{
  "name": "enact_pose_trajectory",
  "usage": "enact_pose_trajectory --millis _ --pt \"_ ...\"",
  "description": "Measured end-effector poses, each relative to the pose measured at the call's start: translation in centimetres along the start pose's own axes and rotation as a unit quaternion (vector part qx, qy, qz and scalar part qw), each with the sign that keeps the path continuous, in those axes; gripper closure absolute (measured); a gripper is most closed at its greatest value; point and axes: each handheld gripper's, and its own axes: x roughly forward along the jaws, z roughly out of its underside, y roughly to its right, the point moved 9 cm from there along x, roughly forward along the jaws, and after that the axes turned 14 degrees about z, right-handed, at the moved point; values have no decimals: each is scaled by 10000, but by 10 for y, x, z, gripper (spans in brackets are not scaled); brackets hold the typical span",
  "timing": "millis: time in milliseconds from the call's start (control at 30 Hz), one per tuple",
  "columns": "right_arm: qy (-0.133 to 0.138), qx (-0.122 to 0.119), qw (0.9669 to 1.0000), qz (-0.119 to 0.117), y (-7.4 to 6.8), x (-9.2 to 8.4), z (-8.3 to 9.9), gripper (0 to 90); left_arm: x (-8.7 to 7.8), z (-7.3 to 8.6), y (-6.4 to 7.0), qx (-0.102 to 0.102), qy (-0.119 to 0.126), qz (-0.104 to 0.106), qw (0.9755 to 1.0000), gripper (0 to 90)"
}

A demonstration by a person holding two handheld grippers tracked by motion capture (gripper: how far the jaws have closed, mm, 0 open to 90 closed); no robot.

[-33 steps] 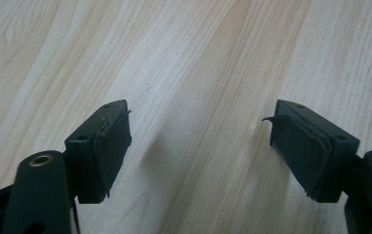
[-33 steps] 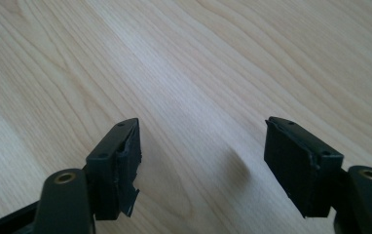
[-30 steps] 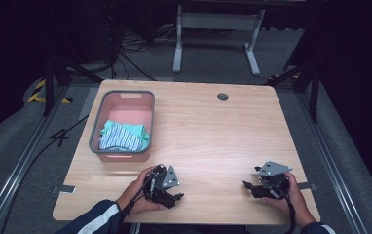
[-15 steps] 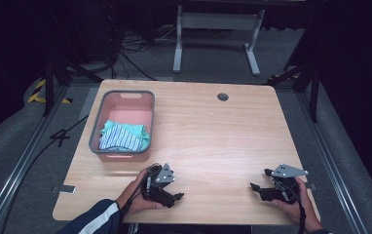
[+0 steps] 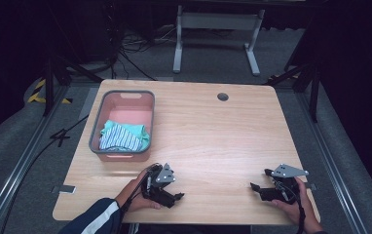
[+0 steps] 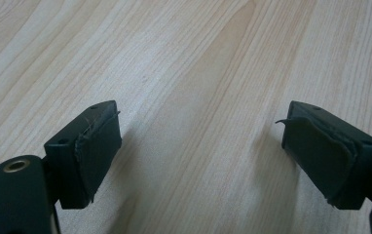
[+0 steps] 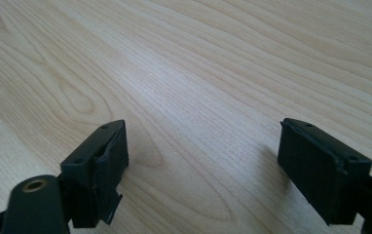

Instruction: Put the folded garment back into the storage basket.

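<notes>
On the dark floor of grey carpet stands a pale wooden worktop (image 5: 213, 136) with rounded corners, its light grain running lengthwise and a small round dark cable hole (image 5: 222, 96) near its far edge. Toward the worktop's left side sits a rectangular pink plastic basin with a grey rim (image 5: 125, 93), and in its near half lies a bundled cloth of turquoise with blue and white stripes (image 5: 123, 136), well inside the walls and resting on the basin's bottom. Near the front edge, just on the near side of the basin, the person's left hand, coming out of a dark blue sleeve with white stripes, holds the left gripper (image 5: 174, 197), a black tool with a grey three-cornered plate on top, lying low over the wood and pointing toward the right. Well apart from it, by the front right corner, the right hand holds the right gripper (image 5: 258, 187) of the same make, pointing left toward the other. Both pairs of jaws have just been opening; in the left gripper view the left gripper (image 6: 201, 139) has its jaws spread wide with bare wood between them, and in the right gripper view the right gripper (image 7: 203, 151) likewise stands with jaws wide apart over bare wood, pinching nothing.
</notes>
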Motion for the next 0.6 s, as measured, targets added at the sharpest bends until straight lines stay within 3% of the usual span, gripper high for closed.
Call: enact_pose_trajectory --millis 600 --pt "-1 5 10000 0 0 0 0 194 0 0 0 23 -62 20 10000 134"
